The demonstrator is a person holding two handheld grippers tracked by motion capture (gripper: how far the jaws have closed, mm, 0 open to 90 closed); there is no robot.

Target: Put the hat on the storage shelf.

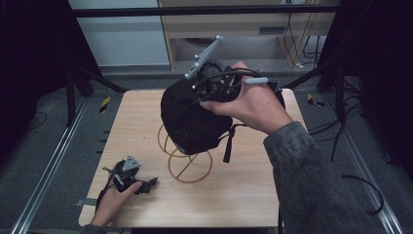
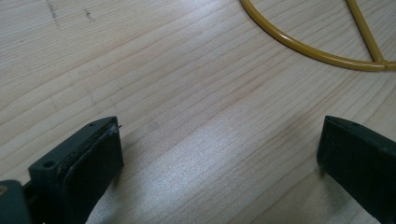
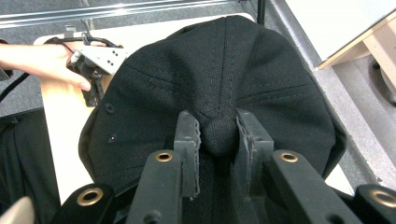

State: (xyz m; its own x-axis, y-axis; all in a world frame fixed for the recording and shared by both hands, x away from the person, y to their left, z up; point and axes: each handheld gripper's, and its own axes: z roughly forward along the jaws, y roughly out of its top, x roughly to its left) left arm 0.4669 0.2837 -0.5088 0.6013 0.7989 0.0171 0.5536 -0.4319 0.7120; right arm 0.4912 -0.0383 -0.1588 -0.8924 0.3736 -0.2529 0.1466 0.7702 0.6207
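One black cap [image 3: 224, 88], pinched at its top button by my right gripper [image 3: 218, 140], hanging directly above the wire stand [image 1: 187, 158]; left gripper [image 2: 219, 154] open, idle on the surface [image 1: 243, 190].

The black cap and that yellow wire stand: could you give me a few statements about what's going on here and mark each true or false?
1. The right gripper has its fingers shut on the button at the top of the black cap. True.
2. The cap lies flat on the table. False: it is held above the yellow wire stand.
3. The left gripper is open with nothing between its fingers. True.
4. The left gripper grips the wire stand. False: it rests on bare wood beside the stand.
5. The cap is white. False: it is black.
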